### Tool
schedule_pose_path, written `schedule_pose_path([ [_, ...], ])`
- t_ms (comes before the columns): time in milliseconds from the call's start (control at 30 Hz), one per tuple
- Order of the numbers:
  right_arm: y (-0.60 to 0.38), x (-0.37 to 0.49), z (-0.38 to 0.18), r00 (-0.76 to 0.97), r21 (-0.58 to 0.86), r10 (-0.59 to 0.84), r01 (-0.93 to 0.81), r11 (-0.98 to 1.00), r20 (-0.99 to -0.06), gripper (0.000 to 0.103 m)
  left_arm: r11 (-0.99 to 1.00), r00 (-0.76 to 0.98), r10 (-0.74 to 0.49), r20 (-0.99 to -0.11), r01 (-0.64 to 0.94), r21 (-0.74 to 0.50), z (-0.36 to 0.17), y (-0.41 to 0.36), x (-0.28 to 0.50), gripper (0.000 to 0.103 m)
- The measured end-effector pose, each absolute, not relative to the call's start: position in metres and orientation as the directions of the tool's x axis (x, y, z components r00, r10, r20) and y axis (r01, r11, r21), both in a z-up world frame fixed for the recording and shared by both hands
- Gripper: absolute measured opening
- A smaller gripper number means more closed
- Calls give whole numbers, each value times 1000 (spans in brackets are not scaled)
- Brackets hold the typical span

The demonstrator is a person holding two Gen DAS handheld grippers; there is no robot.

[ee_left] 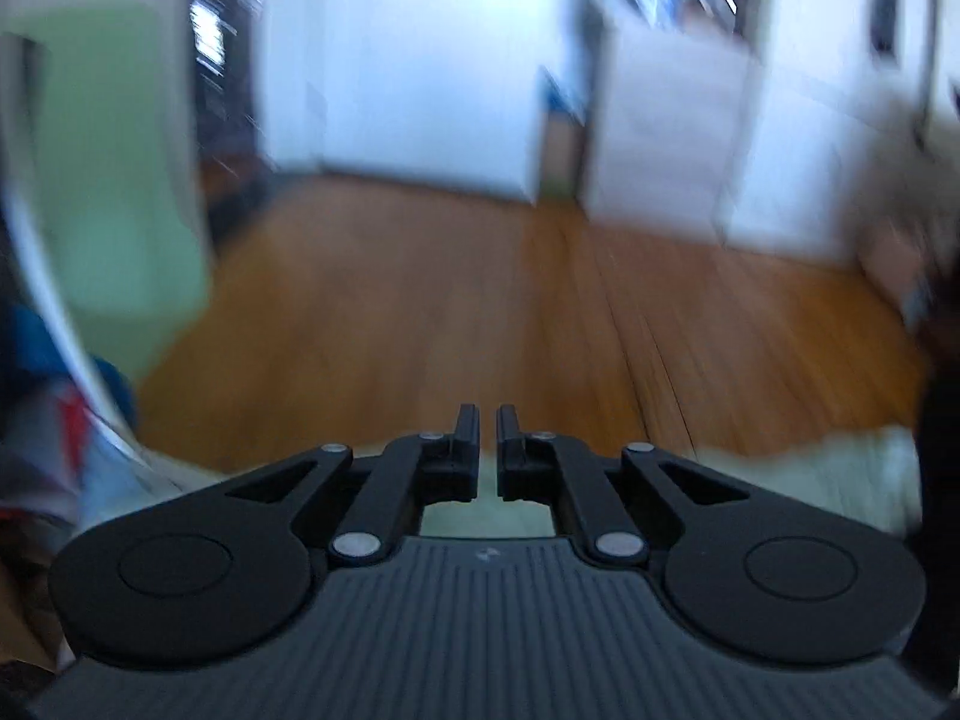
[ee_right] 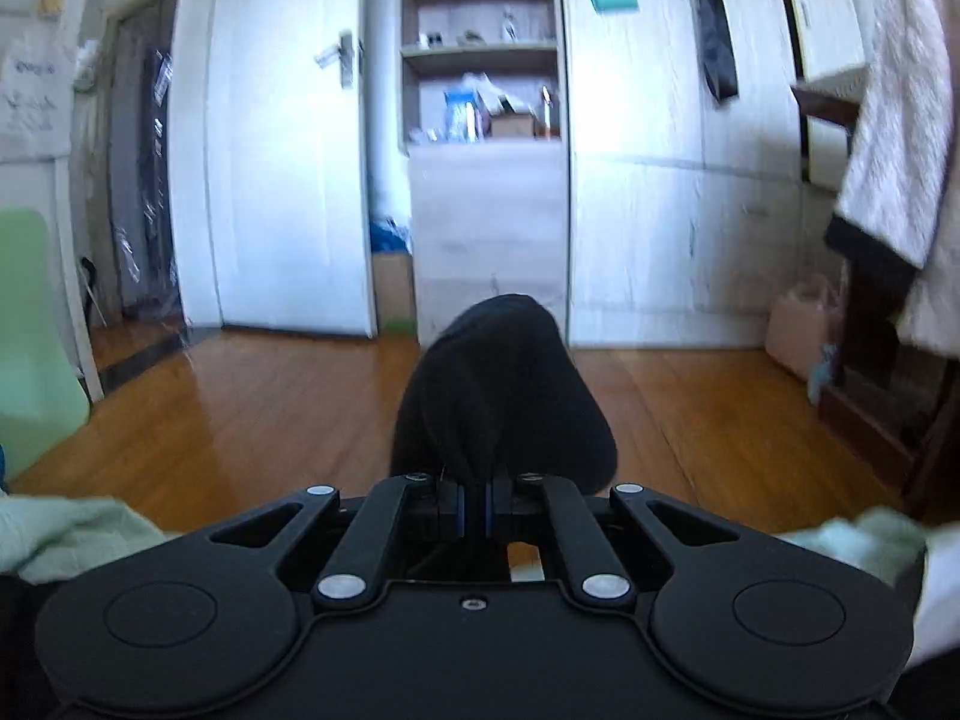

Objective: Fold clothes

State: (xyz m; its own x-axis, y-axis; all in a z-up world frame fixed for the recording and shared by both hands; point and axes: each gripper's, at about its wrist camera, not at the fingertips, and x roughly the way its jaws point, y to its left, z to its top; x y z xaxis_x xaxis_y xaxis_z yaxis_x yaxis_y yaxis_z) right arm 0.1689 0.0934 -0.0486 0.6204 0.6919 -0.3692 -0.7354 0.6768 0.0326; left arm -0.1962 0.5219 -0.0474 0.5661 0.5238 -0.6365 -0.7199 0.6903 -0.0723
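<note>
My right gripper (ee_right: 474,510) is shut on a black garment (ee_right: 504,384), which bunches up in front of the fingers and hangs in the air above the wooden floor. My left gripper (ee_left: 487,426) is shut with a thin gap between the fingers and holds nothing. The left wrist view is blurred by motion. A pale green cloth surface (ee_left: 828,468) lies just under and right of the left gripper; it also shows in the right wrist view (ee_right: 72,534) at the lower left and lower right. A dark shape (ee_left: 942,396) at the left wrist view's right edge is too blurred to name.
A wooden floor (ee_right: 240,420) runs to white wardrobe doors (ee_right: 648,210) and an open shelf unit (ee_right: 480,60). A pale green chair (ee_left: 114,180) stands left. Mixed red, white and blue clothes (ee_left: 54,438) lie lower left. A white fluffy cloth (ee_right: 894,120) hangs right.
</note>
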Motion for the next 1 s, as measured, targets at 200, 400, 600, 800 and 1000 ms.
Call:
schedule_pose_path([
  [200,85,180,-108,586,72,628,-699,711,-513,7,799,473,228,-851,-590,-114,-151,526,-116,46],
  [400,77,191,-121,569,64,621,-707,704,-539,7,837,370,202,-907,-547,-36,-199,529,-71,53],
  [600,75,200,-125,559,80,624,-707,703,-546,8,871,374,351,-858,-468,153,-200,524,-44,88],
  [800,71,202,-133,554,89,616,-699,710,-559,9,874,125,224,-967,-465,142,-258,541,-26,103],
  [1000,62,205,-136,562,122,632,-688,715,-535,9,868,332,267,-905,-490,76,-227,499,-64,18],
])
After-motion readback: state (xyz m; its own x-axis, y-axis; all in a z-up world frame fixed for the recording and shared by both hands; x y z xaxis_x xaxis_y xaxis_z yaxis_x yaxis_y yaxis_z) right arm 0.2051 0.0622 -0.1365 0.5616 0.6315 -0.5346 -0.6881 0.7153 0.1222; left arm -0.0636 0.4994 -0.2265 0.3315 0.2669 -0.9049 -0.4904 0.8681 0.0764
